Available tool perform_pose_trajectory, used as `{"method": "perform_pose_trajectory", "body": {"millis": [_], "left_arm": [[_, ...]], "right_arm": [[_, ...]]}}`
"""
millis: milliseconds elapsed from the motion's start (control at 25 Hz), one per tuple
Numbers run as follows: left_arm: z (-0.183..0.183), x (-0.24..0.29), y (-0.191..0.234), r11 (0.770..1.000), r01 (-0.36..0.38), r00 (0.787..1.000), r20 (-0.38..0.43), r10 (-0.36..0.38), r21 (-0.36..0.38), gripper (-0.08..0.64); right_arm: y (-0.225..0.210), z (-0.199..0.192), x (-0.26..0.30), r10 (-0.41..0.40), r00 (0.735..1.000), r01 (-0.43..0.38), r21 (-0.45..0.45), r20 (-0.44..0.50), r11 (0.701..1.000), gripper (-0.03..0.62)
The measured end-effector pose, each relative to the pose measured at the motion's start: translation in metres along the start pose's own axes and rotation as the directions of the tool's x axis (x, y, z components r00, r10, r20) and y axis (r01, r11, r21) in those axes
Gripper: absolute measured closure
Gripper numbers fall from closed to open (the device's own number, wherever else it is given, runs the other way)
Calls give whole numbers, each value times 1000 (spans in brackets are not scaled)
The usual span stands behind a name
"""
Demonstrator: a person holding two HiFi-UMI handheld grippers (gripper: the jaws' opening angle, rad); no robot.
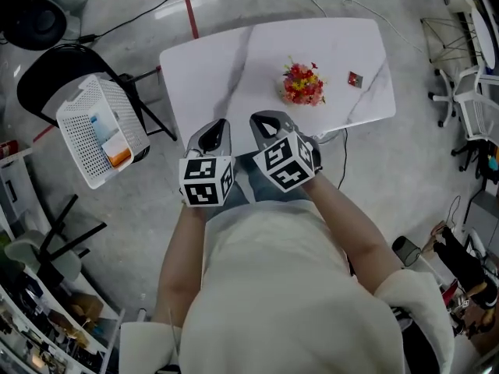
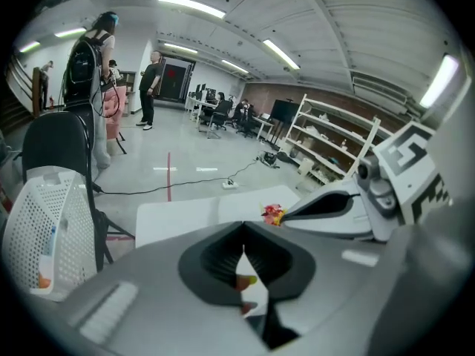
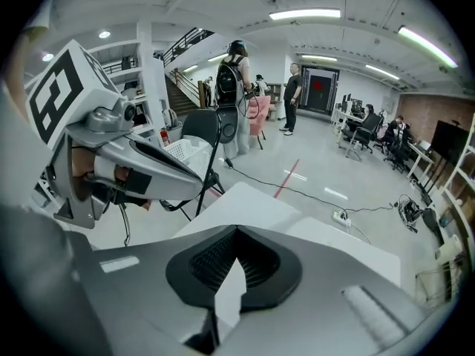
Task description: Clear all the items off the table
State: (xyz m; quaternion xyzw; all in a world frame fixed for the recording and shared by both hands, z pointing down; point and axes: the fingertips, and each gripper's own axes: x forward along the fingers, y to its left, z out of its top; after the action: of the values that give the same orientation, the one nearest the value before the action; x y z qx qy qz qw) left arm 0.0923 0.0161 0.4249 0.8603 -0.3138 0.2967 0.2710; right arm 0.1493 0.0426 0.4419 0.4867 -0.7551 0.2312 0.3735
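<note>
**Open-plan lab and office floor**

From my end this reads as a large shared workspace, part lab, part office. The white table [image 1: 234, 61] stands on polished grey floor with a red tape line [image 1: 188, 6] and a power strip [image 2: 229, 185]. Beyond the table I see metal shelving racks [image 2: 326, 147], office chairs [image 3: 365, 133] at desks, a staircase [image 3: 177, 91] and standing people [image 3: 294, 99]. Strip lights [image 3: 304, 13] run overhead.

Black chair [image 1: 39, 84], red floor stripe [image 1: 188, 6], white swivel chairs [image 1: 472, 104], grey floor [image 1: 413, 170]
</note>
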Motion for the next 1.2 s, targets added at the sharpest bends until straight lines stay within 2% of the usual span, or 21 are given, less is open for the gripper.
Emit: {"method": "perform_pose_trajectory", "body": {"millis": [240,520,840,1080,1200], "left_arm": [[-3,34,-33,1000,14,1000,-20,-14,3,551],[-4,65,-60,999,26,999,-43,-24,40,551],[-16,99,-72,999,34,997,-71,-31,35,551],[-36,126,-73,999,33,994,-107,-28,41,551],[-47,138,-74,998,41,991,-125,-35,45,551]], "right_arm": [[-34,-36,-6,-12,1000,13,65,-14,998,594],[-72,-70,-10,-45,999,49,138,-30,989,594],[-101,-118,-11,-79,995,90,218,-61,972,594],[-114,-169,-3,-86,991,114,295,-106,949,592],[-118,-194,6,-79,989,117,339,-126,933,553]]}}
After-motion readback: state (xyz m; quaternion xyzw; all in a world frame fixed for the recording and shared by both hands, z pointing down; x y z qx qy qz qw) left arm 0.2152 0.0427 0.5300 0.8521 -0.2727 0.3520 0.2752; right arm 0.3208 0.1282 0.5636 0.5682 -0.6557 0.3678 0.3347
